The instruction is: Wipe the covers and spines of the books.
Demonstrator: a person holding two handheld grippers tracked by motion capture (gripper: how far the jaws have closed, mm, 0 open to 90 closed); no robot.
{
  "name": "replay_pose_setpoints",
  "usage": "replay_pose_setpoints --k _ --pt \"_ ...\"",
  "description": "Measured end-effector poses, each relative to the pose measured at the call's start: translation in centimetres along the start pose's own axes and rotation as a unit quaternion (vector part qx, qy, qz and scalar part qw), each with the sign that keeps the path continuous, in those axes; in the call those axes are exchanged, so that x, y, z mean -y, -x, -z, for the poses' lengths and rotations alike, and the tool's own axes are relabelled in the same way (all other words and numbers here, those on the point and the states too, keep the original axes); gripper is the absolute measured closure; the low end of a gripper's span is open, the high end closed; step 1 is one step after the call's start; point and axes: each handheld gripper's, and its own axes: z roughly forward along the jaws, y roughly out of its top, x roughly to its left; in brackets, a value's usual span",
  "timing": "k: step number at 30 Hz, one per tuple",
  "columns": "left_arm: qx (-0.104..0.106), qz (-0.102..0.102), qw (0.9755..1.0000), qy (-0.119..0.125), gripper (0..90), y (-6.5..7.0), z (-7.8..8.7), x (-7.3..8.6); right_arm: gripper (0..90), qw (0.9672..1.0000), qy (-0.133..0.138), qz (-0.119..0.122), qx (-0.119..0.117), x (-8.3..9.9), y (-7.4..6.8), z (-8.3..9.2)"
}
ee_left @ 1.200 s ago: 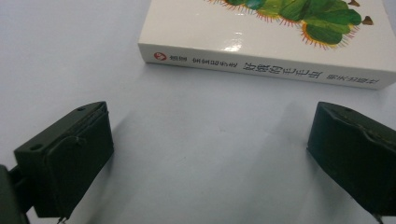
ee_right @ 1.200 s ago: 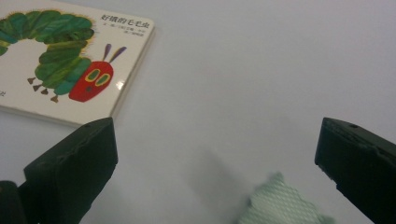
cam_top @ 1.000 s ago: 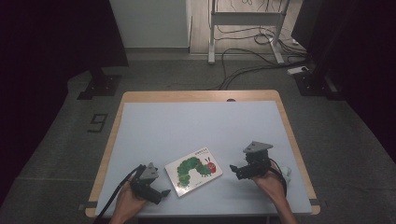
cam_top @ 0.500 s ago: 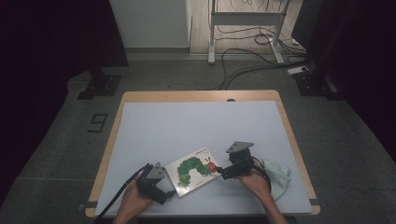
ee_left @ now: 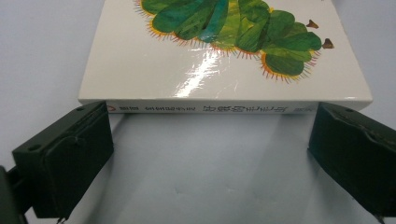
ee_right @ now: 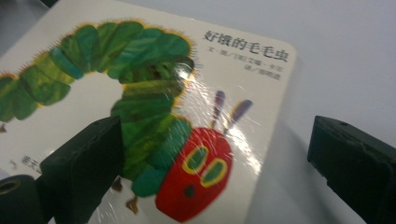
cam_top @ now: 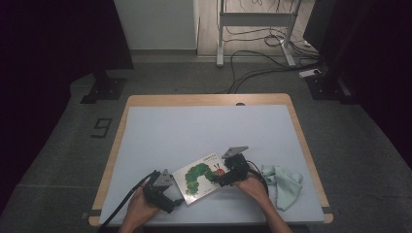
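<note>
A white board book [cam_top: 201, 177] with a green caterpillar on its cover lies flat near the table's front edge. My left gripper [cam_top: 171, 200] is open at the book's left end, and the spine [ee_left: 205, 108] sits just beyond its two jaws. My right gripper [cam_top: 222, 177] is open over the book's right end. In the right gripper view one jaw hangs above the cover [ee_right: 154, 112] near the red caterpillar head, and the other is off the book's edge over the table.
A pale green cloth [cam_top: 284, 182] lies crumpled to the right of my right hand. The light blue table top [cam_top: 204, 131] stretches away behind the book. Cables and a metal stand [cam_top: 255, 19] are on the floor beyond the table.
My right gripper has moved left from beside the cloth onto the book's right end. My left gripper has moved up to the book's left end. The book has stayed put.
</note>
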Motion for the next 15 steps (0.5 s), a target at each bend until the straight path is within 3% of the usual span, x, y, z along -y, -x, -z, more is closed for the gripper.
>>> replay_pose_setpoints --k 3,15 --pt "0.000 -0.001 1.0000 -0.001 0.0 -0.02 0.02 0.01 5.4 0.9998 0.004 -0.009 -0.019 0.00 -0.17 -0.31" --pt "0.001 0.001 1.0000 0.001 0.0 -0.03 0.00 0.02 8.6 0.9990 0.010 -0.029 -0.034 -0.13 -0.24 0.11"
